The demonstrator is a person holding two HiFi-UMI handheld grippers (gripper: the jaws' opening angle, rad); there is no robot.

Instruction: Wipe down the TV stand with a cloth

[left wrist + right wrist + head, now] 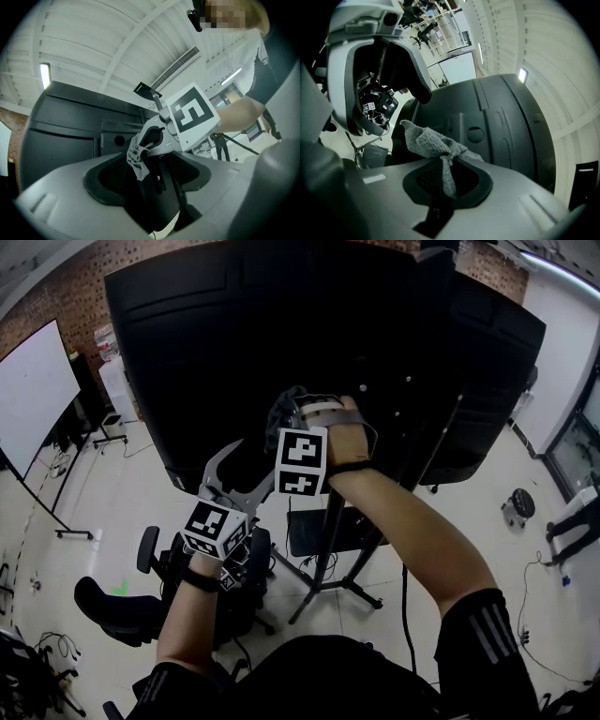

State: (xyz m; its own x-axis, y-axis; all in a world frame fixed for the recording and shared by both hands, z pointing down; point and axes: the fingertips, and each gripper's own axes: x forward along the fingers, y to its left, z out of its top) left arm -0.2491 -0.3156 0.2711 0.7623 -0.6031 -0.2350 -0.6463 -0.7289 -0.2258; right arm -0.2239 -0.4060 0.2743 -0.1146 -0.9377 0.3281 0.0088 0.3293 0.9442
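Observation:
The TV [281,334] shows its black back panel, mounted on a black stand with a pole [328,531] and splayed legs [349,589]. My right gripper [289,411] is raised against the lower back of the TV and is shut on a crumpled grey cloth [279,409]. In the right gripper view the cloth [426,140] is pinched at the jaws [449,164] and bunches toward the TV back [506,126]. My left gripper [239,470] hangs lower left of it, open and holding nothing. The left gripper view looks up at the right gripper's marker cube [192,115] and the cloth [137,159].
A black office chair [112,610] stands at the lower left. A whiteboard on wheels [33,390] is at the far left. A dark shelf [314,531] hangs on the stand's pole. A stool [517,504] and floor cables [553,568] lie to the right.

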